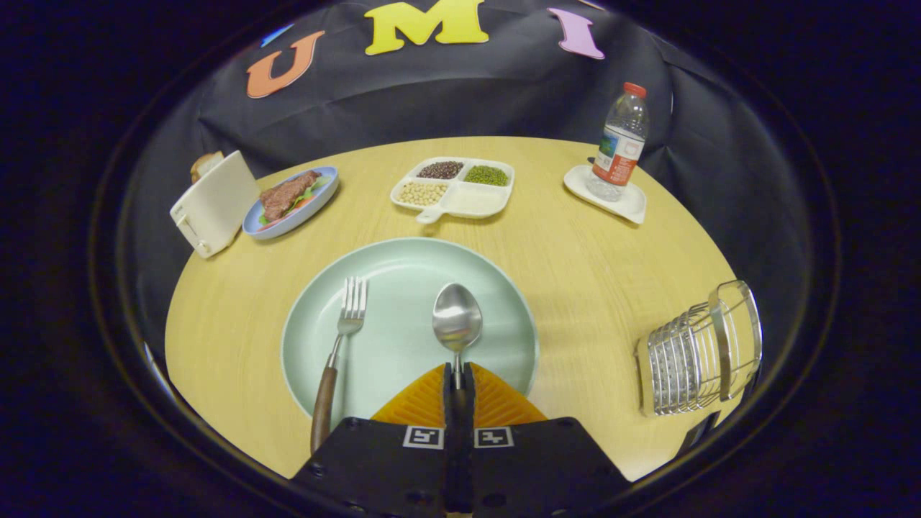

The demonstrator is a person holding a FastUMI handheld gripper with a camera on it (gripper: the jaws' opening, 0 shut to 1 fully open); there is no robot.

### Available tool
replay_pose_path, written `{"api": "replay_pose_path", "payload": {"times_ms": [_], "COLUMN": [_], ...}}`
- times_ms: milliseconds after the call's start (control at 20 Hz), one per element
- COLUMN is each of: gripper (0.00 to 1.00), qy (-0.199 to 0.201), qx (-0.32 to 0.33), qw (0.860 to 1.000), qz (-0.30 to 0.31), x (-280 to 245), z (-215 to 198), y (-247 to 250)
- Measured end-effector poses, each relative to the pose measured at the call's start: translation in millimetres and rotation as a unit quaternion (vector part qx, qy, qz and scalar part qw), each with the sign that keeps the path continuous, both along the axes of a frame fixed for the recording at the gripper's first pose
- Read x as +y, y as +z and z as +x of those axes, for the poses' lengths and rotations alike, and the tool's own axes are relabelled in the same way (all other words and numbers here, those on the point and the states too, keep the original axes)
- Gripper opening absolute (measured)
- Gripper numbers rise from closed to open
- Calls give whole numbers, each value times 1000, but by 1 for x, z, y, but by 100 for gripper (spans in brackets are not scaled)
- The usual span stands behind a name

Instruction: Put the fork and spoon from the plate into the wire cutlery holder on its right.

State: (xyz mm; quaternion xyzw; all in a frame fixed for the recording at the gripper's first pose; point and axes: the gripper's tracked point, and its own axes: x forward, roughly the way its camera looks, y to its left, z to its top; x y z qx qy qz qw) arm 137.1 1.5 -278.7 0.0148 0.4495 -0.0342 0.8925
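My gripper [459, 378] is clamped on the spoon's [457, 321] handle at the plate's [403, 273] near rim, so I can lift it clear. The fork [338, 352] lies beside it; the wire cutlery holder [698, 352] waits at the desk's right edge.

1 fork [350, 316], 1 spoon [457, 320], 2 plates — green plate [403, 266], blue plate [316, 205] — 1 cutlery holder [694, 356], 1 bottle [620, 144], 1 toaster [212, 205], 1 divided tray [496, 205].
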Motion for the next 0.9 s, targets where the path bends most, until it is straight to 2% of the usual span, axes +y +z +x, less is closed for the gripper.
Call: {"api": "replay_pose_path", "payload": {"times_ms": [500,900], "gripper": [1,0], "qy": [8,-7], "qx": [-77,-109], "qw": [997,994], "qz": [13,28], "x": [-19,-80], "z": [-31,-54], "y": [75,110]}}
